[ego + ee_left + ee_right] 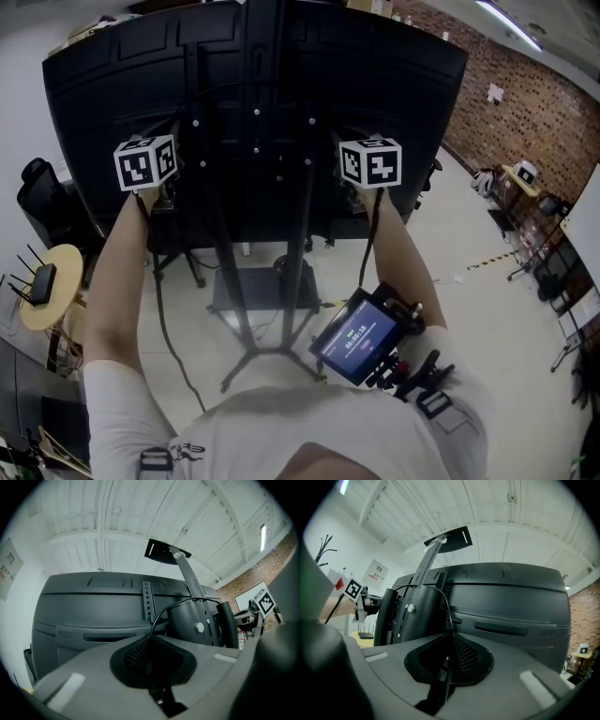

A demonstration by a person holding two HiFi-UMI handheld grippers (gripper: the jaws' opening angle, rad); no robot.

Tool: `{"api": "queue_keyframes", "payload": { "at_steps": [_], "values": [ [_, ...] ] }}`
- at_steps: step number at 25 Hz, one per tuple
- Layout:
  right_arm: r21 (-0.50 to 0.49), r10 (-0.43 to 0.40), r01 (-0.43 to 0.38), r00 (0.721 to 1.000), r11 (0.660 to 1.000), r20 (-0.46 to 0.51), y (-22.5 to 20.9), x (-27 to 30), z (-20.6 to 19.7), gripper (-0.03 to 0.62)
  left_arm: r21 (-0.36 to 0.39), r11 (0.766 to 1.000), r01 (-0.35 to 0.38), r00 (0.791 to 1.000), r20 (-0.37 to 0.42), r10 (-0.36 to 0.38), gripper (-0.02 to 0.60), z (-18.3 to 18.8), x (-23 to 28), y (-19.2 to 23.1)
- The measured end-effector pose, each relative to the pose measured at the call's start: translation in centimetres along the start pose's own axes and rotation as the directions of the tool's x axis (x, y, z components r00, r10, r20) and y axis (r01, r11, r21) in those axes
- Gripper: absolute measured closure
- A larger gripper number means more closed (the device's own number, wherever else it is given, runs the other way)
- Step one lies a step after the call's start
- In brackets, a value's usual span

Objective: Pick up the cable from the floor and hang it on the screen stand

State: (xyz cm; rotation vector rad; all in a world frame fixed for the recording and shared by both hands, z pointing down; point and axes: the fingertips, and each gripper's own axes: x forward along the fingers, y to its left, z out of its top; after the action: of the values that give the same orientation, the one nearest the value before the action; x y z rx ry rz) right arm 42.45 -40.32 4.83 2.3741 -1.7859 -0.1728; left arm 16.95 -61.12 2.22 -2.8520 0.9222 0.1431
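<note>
Behind the screen (103, 103), up at its stand (305, 216), left gripper (151, 641) and right gripper (449, 641) both pinch the thin cable (169, 606), which arcs toward the mount: hanging looks underway, next drape and release.

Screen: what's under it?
Under the screen: stand legs and a dark base plate on the floor. The floor farther back is covered by the screen.
</note>
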Motion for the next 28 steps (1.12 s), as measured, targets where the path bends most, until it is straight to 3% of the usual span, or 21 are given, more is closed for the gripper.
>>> {"api": "queue_keyframes", "payload": {
  "at_steps": [16,22,28],
  "values": [
    [0.059,0.021,-0.025,0.998,0.998,0.066,1.1,0.3,-0.9,0.557,-0.052,0.998,0.032,0.994,0.106,-0.026,0.569,0.1,-0.6,-1.2],
    [0.078,-0.001,-0.007,0.994,0.997,0.107,1.0,0.5,-1.0,0.556,-0.075,0.997,0.032,0.985,0.172,-0.019,0.569,-0.5,-1.0,-1.5],
    [0.068,-0.028,0.020,0.992,0.997,0.122,1.1,0.6,-1.5,0.551,-0.064,0.998,0.028,0.983,0.182,-0.016,0.569,-1.8,-1.2,-1.8]
  ]
}}
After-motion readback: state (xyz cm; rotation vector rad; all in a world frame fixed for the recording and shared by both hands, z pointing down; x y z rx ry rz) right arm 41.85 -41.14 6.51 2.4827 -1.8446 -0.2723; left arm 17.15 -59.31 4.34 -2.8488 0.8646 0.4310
